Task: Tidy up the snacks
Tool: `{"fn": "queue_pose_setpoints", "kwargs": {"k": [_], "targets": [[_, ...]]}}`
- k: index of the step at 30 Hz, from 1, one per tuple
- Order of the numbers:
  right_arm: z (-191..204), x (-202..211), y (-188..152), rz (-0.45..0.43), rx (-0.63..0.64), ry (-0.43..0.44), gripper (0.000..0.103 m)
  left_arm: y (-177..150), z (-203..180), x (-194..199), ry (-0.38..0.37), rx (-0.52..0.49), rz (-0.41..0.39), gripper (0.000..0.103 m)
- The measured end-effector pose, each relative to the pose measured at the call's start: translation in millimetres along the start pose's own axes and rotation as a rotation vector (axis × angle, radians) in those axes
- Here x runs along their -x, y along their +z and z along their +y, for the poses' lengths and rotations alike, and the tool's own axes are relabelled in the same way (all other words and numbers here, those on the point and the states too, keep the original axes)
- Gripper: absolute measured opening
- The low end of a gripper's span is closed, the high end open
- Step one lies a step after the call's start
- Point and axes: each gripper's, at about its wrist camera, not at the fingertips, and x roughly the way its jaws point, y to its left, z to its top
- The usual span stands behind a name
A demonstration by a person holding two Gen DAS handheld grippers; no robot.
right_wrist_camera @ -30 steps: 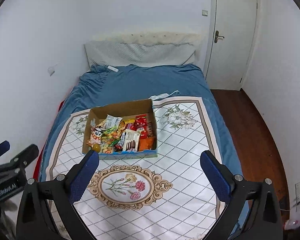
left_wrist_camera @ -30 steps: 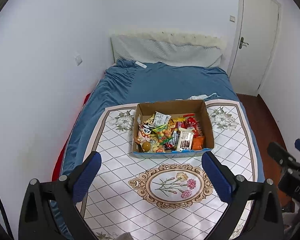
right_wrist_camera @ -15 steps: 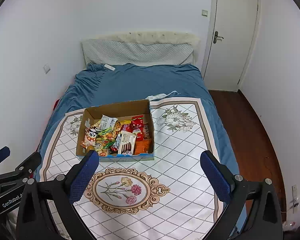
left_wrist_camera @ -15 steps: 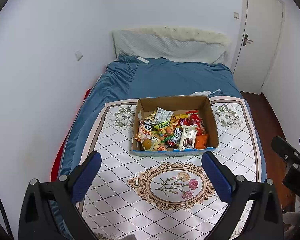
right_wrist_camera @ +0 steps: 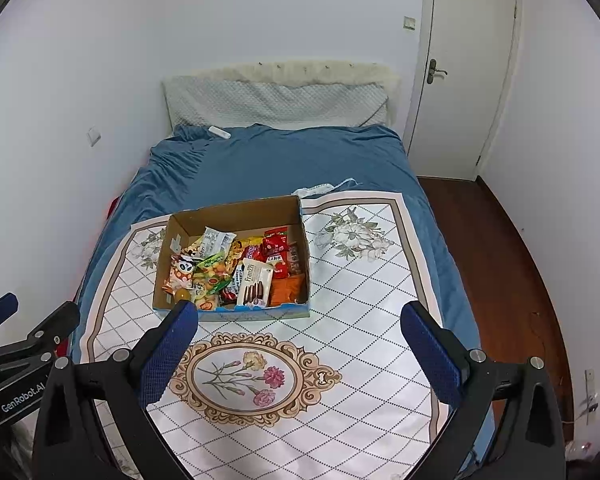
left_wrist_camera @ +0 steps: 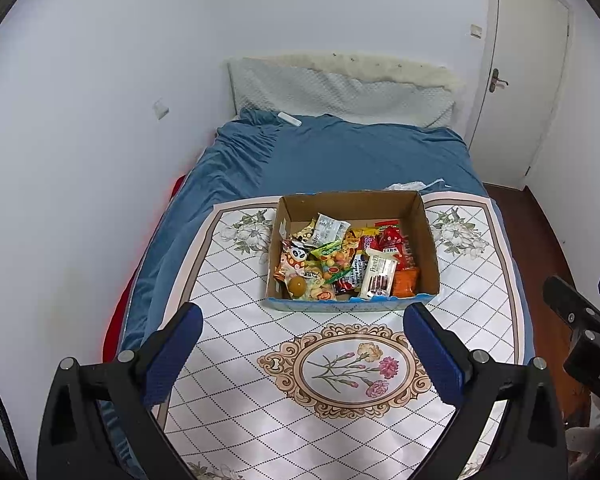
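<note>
Cardboard box [left_wrist_camera: 352,204] full of snacks [left_wrist_camera: 342,262] sitting on a flowery mat [left_wrist_camera: 260,360] on the bed [left_wrist_camera: 340,152], left gripper [left_wrist_camera: 300,354] and right gripper [right_wrist_camera: 298,354] above the mat, fingers wide apart, holding nothing

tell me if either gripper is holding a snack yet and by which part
Nothing is held. The left gripper and right gripper are both open and empty, short of the cardboard box.

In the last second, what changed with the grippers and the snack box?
Both views have tilted and shifted a little, so the left gripper and right gripper have moved slightly. Nothing was grasped or released. Both stay open and empty; the cardboard box of snacks sits unmoved on the patterned mat.
</note>
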Motion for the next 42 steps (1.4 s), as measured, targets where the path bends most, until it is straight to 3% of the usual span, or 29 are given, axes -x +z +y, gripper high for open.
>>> {"fn": "queue_pose_setpoints", "kwargs": {"k": [42], "targets": [[0.7,13.5,3.9,-0.002,-0.013,0.005,0.103,3.1,2.8,10.0,-0.007,-0.004,-0.019,0.103]]}}
